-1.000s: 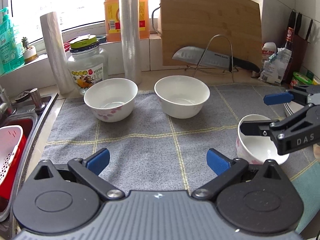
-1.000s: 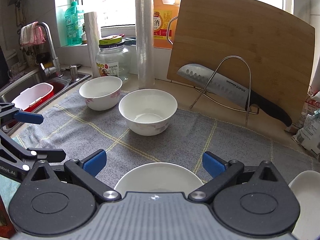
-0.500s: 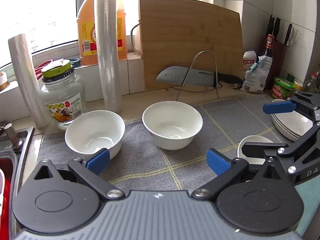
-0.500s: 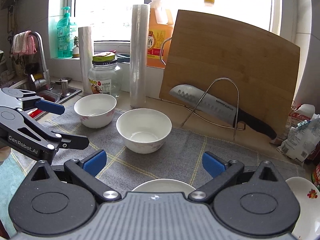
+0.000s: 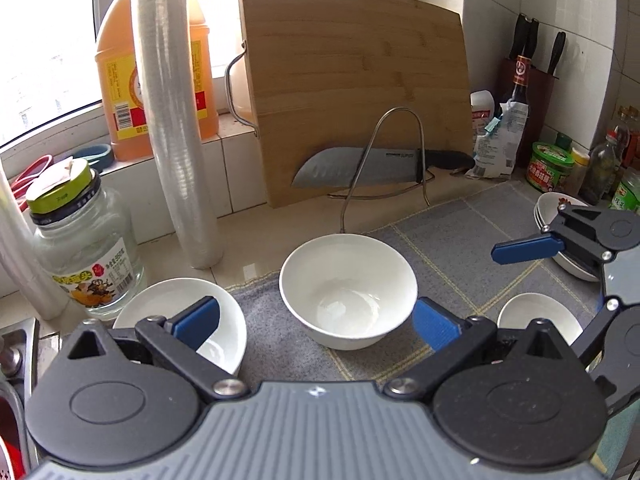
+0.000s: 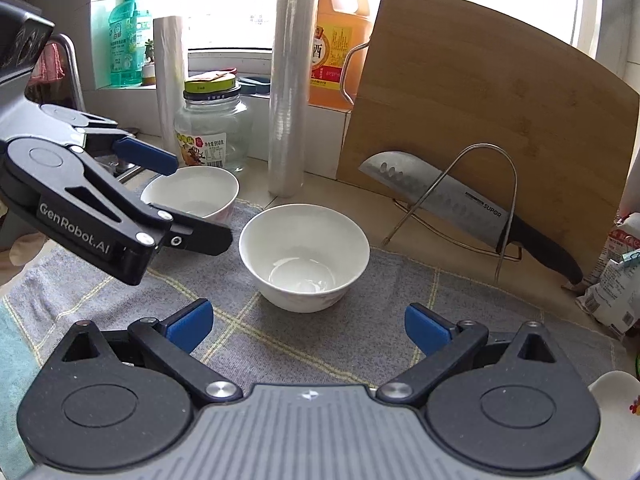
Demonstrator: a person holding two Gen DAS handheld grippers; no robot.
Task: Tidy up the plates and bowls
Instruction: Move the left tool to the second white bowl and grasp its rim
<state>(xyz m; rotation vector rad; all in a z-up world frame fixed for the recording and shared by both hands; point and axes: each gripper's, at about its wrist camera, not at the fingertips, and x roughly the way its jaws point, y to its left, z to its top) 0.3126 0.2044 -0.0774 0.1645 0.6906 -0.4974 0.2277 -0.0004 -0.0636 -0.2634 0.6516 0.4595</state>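
Observation:
Three white bowls stand on a grey checked mat (image 5: 460, 248). The middle bowl (image 5: 347, 295) (image 6: 304, 256) sits between and just ahead of my open left gripper (image 5: 316, 320). The left bowl (image 5: 224, 320) (image 6: 192, 196) lies under my left gripper's left finger. A smaller bowl (image 5: 538, 316) is at the right, under my right gripper. My right gripper (image 6: 306, 326) is open and empty, a little short of the middle bowl. Stacked white plates (image 5: 560, 236) sit at the far right.
A bamboo cutting board (image 5: 360, 92) leans at the back with a knife (image 5: 368, 166) on a wire rack. A cling-film roll (image 5: 176, 128), a glass jar (image 5: 80, 248) and an oil jug (image 5: 120, 80) stand at the back left. Condiment bottles (image 5: 560, 160) crowd the right corner.
Both grippers have moved forward toward the middle bowl, which now looks larger. The small right bowl has dropped out of the right wrist view.

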